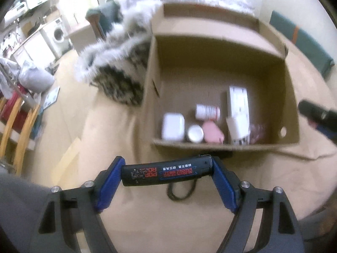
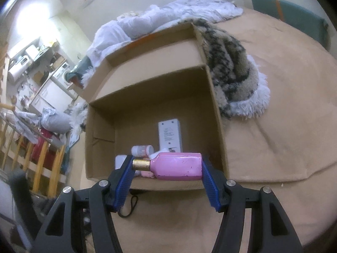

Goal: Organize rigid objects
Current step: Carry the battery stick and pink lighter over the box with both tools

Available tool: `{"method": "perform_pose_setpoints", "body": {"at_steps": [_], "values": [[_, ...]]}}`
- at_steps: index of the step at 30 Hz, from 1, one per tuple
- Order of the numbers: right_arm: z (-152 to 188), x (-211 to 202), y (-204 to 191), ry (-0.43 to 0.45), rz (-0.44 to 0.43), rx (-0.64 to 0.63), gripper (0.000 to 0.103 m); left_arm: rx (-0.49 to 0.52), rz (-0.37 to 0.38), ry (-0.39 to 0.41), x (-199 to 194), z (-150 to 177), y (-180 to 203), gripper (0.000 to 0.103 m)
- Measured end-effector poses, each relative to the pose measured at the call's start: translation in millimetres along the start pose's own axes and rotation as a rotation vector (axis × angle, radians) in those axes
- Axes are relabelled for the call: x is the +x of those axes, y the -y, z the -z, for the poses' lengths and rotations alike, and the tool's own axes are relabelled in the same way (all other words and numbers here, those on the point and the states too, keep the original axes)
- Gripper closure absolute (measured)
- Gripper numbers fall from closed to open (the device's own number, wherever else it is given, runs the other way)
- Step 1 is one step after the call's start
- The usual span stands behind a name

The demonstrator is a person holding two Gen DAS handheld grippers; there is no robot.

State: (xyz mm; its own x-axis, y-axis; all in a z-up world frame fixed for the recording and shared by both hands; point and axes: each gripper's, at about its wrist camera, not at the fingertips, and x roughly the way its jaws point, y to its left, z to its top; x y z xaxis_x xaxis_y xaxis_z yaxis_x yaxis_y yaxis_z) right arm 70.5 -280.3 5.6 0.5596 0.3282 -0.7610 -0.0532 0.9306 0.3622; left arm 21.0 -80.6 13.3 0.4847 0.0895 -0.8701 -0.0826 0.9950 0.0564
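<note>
Cardboard box [image 2: 217,113] lies ahead, patterned rug [image 2: 233,67] against its wall. Left gripper [image 1: 167,174] clamps a black lighter [image 1: 167,174]; right gripper [image 2: 167,166] clamps a pink bottle [image 2: 177,165].

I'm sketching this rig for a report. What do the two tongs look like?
Both the left tongs and right tongs have black angular plastic arms with triangular cut-outs, round silver pivot bolts, and ribbed blue pads on the fingers. No cables or sleeves show clearly.
</note>
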Motion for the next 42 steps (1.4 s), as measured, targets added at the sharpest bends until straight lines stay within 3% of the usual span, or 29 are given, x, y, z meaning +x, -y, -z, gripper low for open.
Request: {"method": "perform_pose_setpoints", "body": {"at_steps": [5, 11, 17, 28, 42], "values": [[-4, -1, -14, 0.023, 0.007, -0.071, 0.038, 0.071, 0.037, 0.048, -5, -28, -6, 0.023], [-9, 10, -10, 0.002, 0.023, -0.059, 0.038, 0.087, 0.061, 0.064, 11, -57, -9, 0.023], [-19, 27, -9, -0.023, 0.047, -0.078, 0.038, 0.172, 0.104, 0.088, 34, -74, 9, 0.023], [-34, 72, -16, -0.104, 0.034, -0.084, 0.038, 0.208, 0.173, 0.062, 78, -75, 27, 0.023], [-26, 96, 11, -0.207, 0.09, 0.033, 0.038, 0.2, 0.156, 0.037, 88, -76, 24, 0.023]]}}
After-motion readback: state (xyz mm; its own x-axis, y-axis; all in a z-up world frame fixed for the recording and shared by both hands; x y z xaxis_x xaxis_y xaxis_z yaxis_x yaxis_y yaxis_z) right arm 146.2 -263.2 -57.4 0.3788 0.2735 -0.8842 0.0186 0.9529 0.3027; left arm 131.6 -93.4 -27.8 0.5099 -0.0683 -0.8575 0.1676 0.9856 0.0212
